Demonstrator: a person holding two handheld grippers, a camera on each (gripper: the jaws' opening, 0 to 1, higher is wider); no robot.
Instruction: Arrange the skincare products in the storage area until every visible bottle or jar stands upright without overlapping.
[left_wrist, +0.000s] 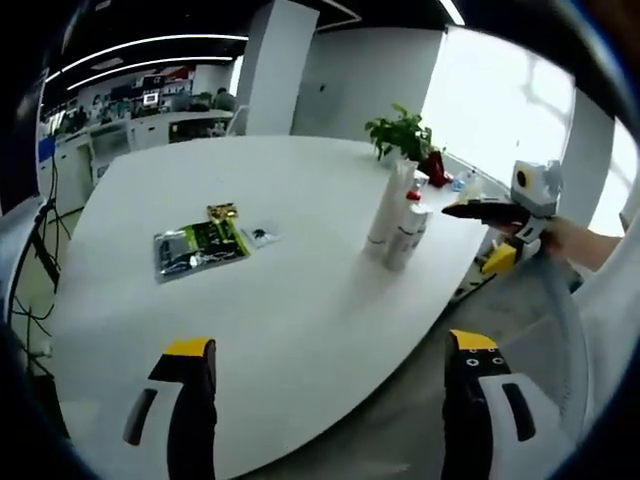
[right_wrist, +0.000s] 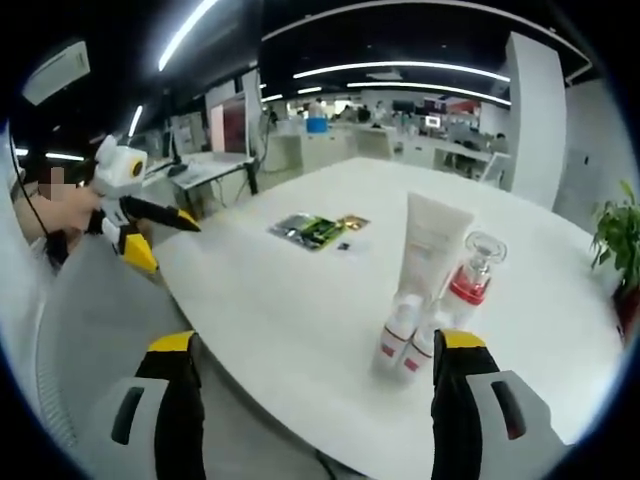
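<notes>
The left gripper (left_wrist: 330, 362) looks across a large white bench (left_wrist: 300, 300) with its jaws spread wide and nothing between them, both tips hovering over the near edge. From this side the skincare products huddle at the far right of the bench: a tall white tube (left_wrist: 388, 205) stands upright, with a shorter white bottle (left_wrist: 409, 232) touching it, and the rest of the group is hidden behind these two. A flat green packet (left_wrist: 200, 247) lies well apart from them, toward the middle of the bench, with a small gold wrapper (left_wrist: 222, 211) just beyond it. A potted plant (left_wrist: 402, 133) in a red pot sits past the products, and the right gripper (left_wrist: 490, 211) comes in from the right, held by a hand (left_wrist: 572, 240). The right gripper (right_wrist: 315, 340) view, jaws likewise wide apart and empty, shows the products from the other side and lets them be counted: four, all upright and touching. There is one tall white tube (right_wrist: 430, 245), one clear bottle with a red band (right_wrist: 472, 270), and two small white bottles with red labels (right_wrist: 398, 335) in front. Here the green packet (right_wrist: 308, 230) lies beyond them, and the left gripper (right_wrist: 160, 215) shows at the left over the bench's edge.
</notes>
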